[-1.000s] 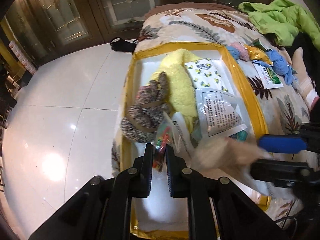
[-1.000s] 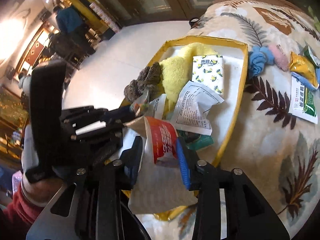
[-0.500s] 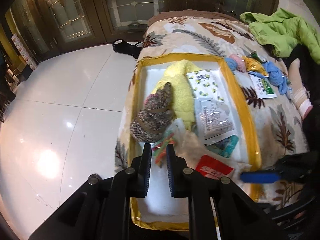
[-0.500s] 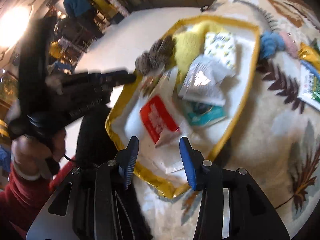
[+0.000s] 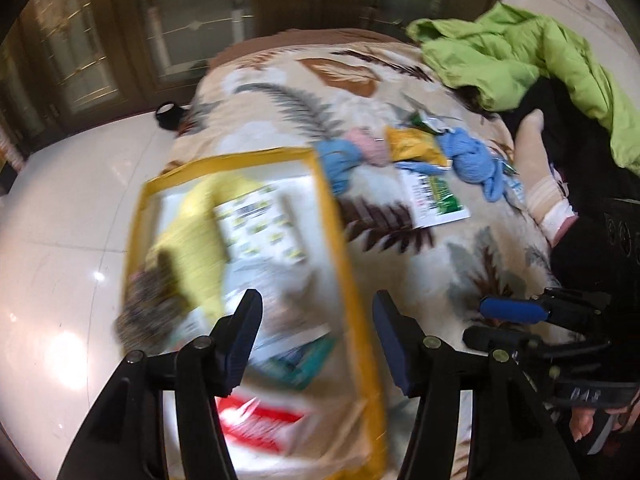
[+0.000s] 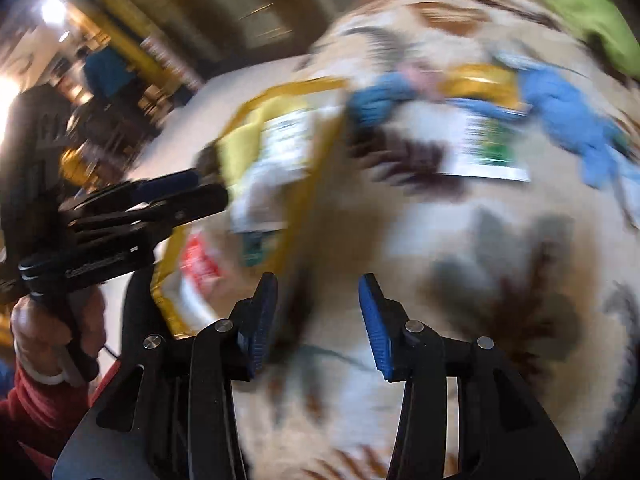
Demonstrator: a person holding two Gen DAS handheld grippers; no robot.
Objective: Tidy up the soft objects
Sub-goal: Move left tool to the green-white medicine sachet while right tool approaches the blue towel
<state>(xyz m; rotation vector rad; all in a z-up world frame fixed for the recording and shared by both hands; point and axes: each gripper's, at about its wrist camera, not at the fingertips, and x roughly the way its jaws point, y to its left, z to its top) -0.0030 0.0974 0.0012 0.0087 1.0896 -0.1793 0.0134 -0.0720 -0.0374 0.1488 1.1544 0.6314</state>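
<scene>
Blue cloth lies on the bed just outside the tray's far right corner, ahead of both claws (pink roll touching it). The left claw, its jaws just opened and empty, hangs over the tray's right rim; the right claw is open and empty over bare bedspread. I judge neither clearly nearer.

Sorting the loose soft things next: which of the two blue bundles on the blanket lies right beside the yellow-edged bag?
The smaller blue bundle, touching the bag's far corner beside the pink one. The bigger blue bundle lies past the yellow packet.
</scene>
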